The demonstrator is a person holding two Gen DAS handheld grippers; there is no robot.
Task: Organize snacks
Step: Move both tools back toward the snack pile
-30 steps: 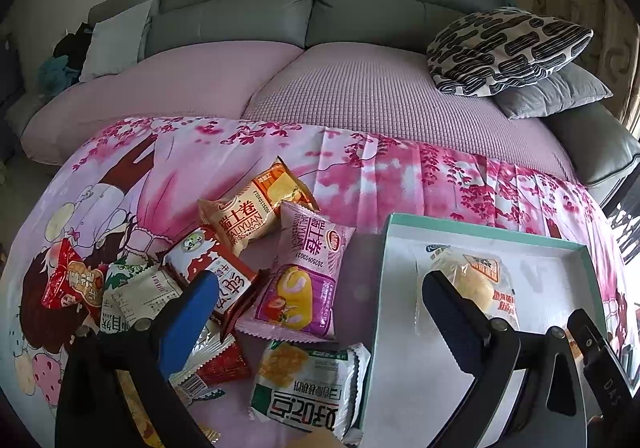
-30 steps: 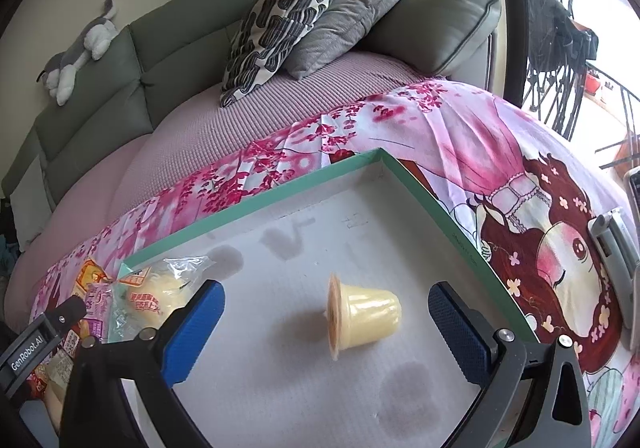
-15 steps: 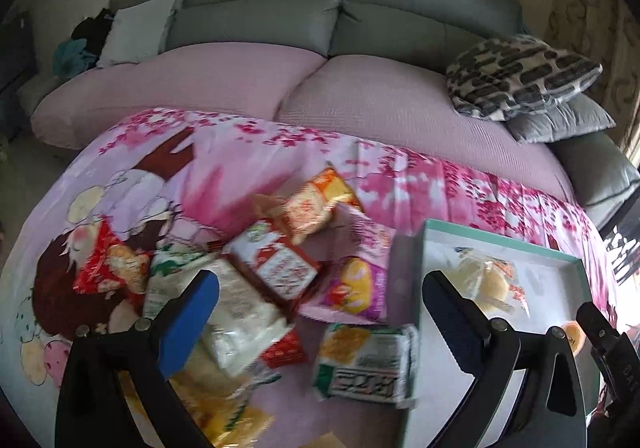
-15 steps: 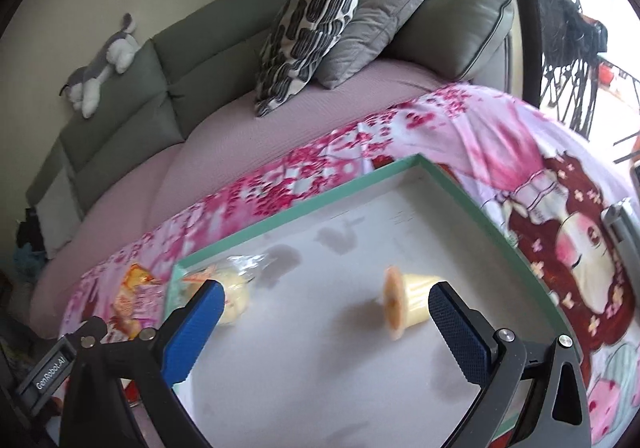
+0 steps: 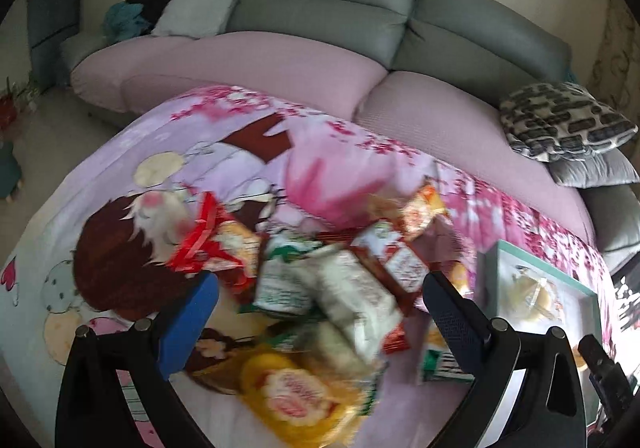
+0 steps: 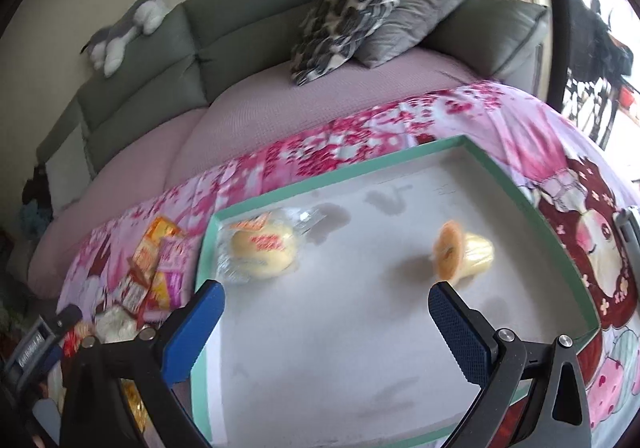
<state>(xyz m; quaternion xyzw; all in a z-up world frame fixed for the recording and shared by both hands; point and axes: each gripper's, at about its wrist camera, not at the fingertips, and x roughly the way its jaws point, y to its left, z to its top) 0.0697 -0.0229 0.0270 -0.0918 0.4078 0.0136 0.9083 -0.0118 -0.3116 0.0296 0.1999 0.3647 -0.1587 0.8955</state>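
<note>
Both grippers empty, fingers wide: left gripper [image 5: 320,312] over the snack pile [image 5: 328,288] at lower centre, right gripper [image 6: 326,318] over the tray [image 6: 320,183]. Overlapping packets risk a double grab.

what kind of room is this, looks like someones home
Most likely a home living room: a grey-green sofa with throw pillows, a plush toy on its back, and a cartoon-print cloth under the snacks.

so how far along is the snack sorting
Early. Done: a wrapped bun and a jelly cup lie in the green-rimmed tray. In hand: nothing; the left gripper and right gripper are open. Left: the snack pile on the cloth.
</note>
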